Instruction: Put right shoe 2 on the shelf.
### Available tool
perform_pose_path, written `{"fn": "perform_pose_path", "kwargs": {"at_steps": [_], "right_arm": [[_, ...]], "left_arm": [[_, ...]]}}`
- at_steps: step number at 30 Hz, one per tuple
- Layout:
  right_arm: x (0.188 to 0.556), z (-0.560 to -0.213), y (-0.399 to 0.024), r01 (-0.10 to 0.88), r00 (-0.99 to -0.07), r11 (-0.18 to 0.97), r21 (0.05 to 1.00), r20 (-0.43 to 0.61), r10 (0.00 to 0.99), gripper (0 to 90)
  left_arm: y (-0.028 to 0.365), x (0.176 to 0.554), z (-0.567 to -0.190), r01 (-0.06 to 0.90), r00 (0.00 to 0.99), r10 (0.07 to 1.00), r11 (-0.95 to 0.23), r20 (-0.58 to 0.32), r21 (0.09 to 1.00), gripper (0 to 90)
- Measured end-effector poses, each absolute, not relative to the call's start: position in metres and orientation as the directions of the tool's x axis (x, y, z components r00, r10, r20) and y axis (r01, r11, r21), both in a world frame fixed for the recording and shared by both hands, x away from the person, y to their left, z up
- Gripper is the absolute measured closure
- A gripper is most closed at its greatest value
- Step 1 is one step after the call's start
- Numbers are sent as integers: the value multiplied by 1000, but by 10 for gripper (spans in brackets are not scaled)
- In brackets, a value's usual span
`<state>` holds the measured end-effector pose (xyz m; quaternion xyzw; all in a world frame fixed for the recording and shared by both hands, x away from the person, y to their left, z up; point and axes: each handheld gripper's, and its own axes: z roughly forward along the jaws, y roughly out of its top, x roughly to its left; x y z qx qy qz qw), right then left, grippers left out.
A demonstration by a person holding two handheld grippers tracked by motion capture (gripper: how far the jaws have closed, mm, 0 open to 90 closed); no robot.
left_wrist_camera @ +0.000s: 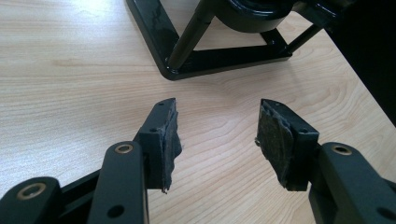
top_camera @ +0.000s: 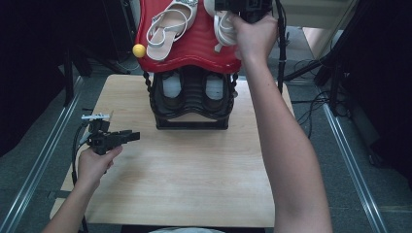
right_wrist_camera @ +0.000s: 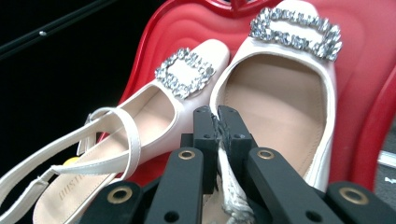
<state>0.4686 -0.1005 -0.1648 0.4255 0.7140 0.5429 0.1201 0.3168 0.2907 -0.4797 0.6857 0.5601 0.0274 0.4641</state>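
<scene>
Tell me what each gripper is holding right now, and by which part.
The right gripper is shut on the right white shoe, pinching its inner side edge as it lies on the red shelf. The left gripper is open over the table, holding nothing.

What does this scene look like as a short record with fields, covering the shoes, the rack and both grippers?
Surface: wooden table
Rack: black two-tier shoe rack with red top shelf
Top shelf: pair of white sandals, left sandal and right sandal, jewelled buckles
Lower tier: a dark pair, partly hidden
Right gripper: shut on the right sandal's strap
Left gripper: open, nothing between its jaws, above the table near the rack base
</scene>
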Motion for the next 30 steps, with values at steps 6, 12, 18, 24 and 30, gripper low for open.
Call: {"fn": "perform_pose_path", "kwargs": {"at_steps": [6, 12, 18, 24, 30], "right_arm": [[469, -176, -91, 458, -620, 95, 884, 241, 747, 885], [467, -184, -84, 453, -620, 109, 885, 225, 752, 884], [463, -184, -82, 476, -618, 115, 872, 238, 750, 867], [464, -183, -83, 465, -636, 102, 879, 252, 729, 796], [463, -180, -86, 441, -644, 93, 893, 242, 725, 692]], "left_arm": [[291, 317, -480, 747, 372, 796, 50, -478, 663, 479], [292, 317, -480, 745, 368, 796, 56, -480, 665, 478], [291, 317, -480, 745, 376, 796, 45, -474, 666, 477], [291, 317, -480, 743, 373, 796, 50, -476, 667, 475], [290, 317, -481, 748, 375, 801, 36, -467, 663, 471]]}}
